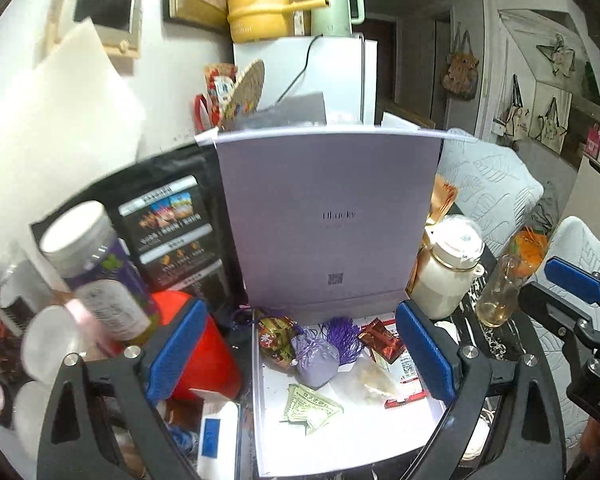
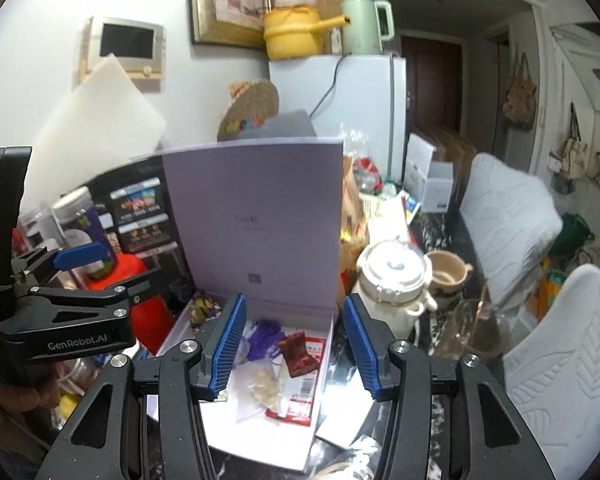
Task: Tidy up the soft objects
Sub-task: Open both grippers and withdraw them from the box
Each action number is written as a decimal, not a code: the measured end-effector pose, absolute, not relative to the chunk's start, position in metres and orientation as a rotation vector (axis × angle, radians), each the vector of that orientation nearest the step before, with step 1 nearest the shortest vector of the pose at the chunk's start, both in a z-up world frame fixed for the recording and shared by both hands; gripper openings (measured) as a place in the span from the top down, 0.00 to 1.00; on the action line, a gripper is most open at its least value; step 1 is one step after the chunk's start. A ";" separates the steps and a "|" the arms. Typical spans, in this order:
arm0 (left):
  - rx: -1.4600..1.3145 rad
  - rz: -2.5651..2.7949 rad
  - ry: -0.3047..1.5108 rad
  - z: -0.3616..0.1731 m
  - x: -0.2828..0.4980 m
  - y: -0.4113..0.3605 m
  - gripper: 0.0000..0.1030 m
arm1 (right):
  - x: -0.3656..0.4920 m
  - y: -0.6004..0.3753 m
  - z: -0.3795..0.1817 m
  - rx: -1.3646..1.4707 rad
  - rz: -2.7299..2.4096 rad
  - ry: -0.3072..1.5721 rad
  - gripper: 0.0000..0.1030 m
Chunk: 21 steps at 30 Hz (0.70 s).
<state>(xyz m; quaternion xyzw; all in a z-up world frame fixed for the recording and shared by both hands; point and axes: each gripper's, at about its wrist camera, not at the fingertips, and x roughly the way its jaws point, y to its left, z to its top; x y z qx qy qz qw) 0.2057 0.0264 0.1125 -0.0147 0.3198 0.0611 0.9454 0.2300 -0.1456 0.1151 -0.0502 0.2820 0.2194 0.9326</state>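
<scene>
A lavender box point(image 1: 260, 420) lies open on the table with its lid point(image 1: 328, 216) standing upright; the box point(image 2: 260, 440) and lid point(image 2: 256, 216) also show in the right wrist view. Inside lie a purple sachet pouch point(image 1: 316, 360) with a purple tassel point(image 1: 342, 338), a red-green packet point(image 1: 278, 338), a dark red wrapper point(image 1: 382, 338), a clear bag point(image 1: 374, 386) and a folded green paper point(image 1: 310, 406). My left gripper point(image 1: 300, 356) is open above the box. My right gripper point(image 2: 296, 348) is open over the dark red wrapper point(image 2: 298, 354) and the tassel point(image 2: 262, 338).
A white-lidded jar point(image 1: 96, 276), a black snack bag point(image 1: 172, 232) and a red container point(image 1: 204, 352) crowd the left. A cream flask point(image 1: 448, 268) and a glass point(image 1: 500, 292) stand right of the box. A white fridge point(image 2: 360, 108) is behind. Quilted chairs point(image 2: 512, 216) are at right.
</scene>
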 end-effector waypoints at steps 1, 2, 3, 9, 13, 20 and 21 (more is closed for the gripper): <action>-0.027 0.123 0.644 0.116 0.202 0.025 0.06 | 0.226 -0.147 0.118 -0.104 0.447 0.568 0.50; -0.026 0.116 0.630 0.121 0.196 0.024 0.06 | 0.219 -0.149 0.123 -0.104 0.444 0.554 0.50; -0.026 0.113 0.621 0.125 0.191 0.023 0.06 | 0.214 -0.150 0.126 -0.103 0.443 0.546 0.48; -0.017 0.088 0.572 0.146 0.163 0.016 0.06 | 0.183 -0.159 0.144 -0.103 0.436 0.507 0.41; -0.005 0.067 0.542 0.154 0.141 0.010 0.03 | 0.162 -0.166 0.152 -0.098 0.425 0.485 0.40; 0.007 0.037 0.523 0.159 0.107 0.001 0.01 | 0.119 -0.177 0.161 -0.107 0.414 0.433 0.34; 0.004 0.031 0.520 0.159 0.102 0.001 0.01 | 0.113 -0.178 0.161 -0.107 0.404 0.430 0.34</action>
